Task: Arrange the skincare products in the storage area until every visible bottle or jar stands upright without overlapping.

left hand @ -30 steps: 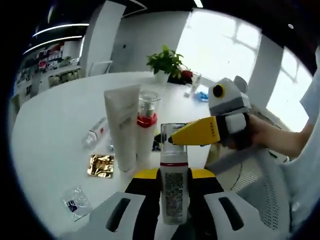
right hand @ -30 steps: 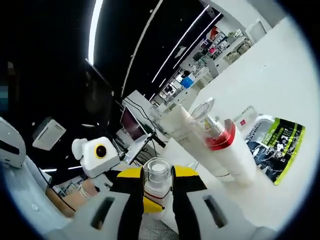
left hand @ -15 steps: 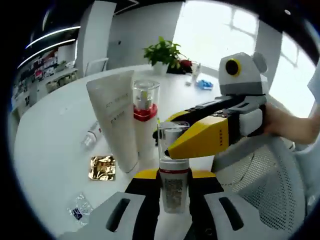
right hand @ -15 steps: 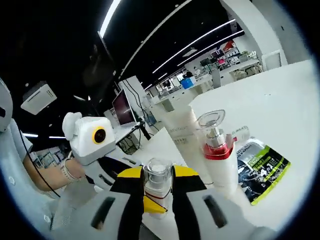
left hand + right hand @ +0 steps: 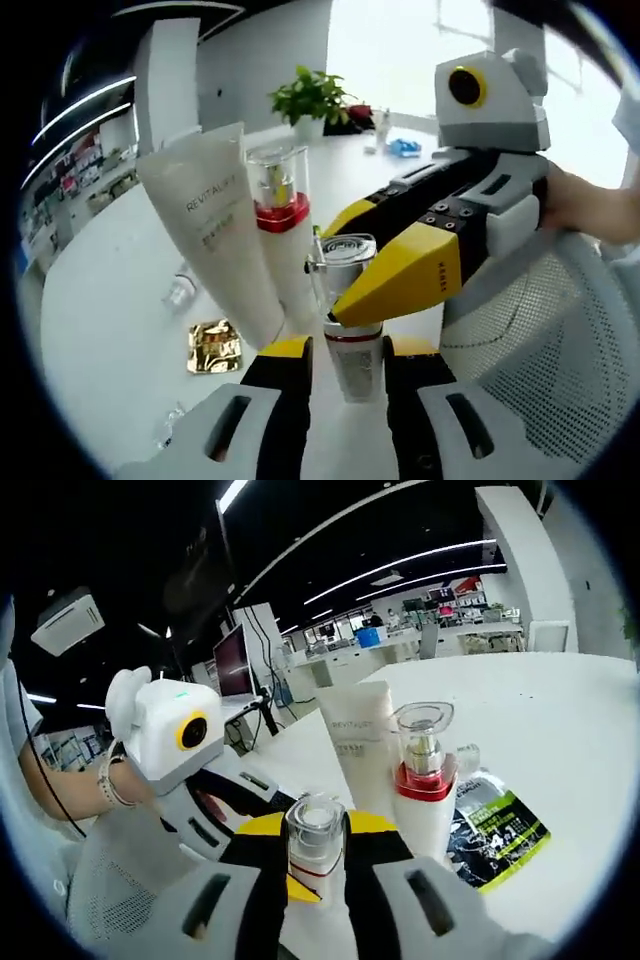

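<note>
We hold a small pump bottle [image 5: 350, 330] upright between our two grippers, above a white round table [image 5: 110, 290]. In the left gripper view, our left gripper [image 5: 345, 362] has its yellow-tipped jaws on either side of the bottle's lower body, where a printed label sits; the jaws stand close to it, but we cannot tell for certain that they press it. Our right gripper [image 5: 345, 300] comes in from the right and pinches the bottle at its clear cap.

In the right gripper view, the right gripper [image 5: 315, 845] has its jaws closed narrowly around that clear cap [image 5: 315, 825], just above a red collar.

The bottle looks like rigid, smooth plastic, light and probably slippery. We judge the cap a weak place to hold, since it may pull off; the labelled body is the safer grip.

Just behind stand two more products, touching each other: a tall white tube [image 5: 215, 230] marked "REVITALIFT", standing on its cap end and leaning, likely soft and squeezable; and a white pump bottle with a red collar [image 5: 278, 215] under a clear, hard cap, upright.

On the table lie a crinkled gold foil sachet [image 5: 212, 345], a glossy green-and-black sachet [image 5: 490, 825] and a small tube [image 5: 180, 292] on its side.
</note>
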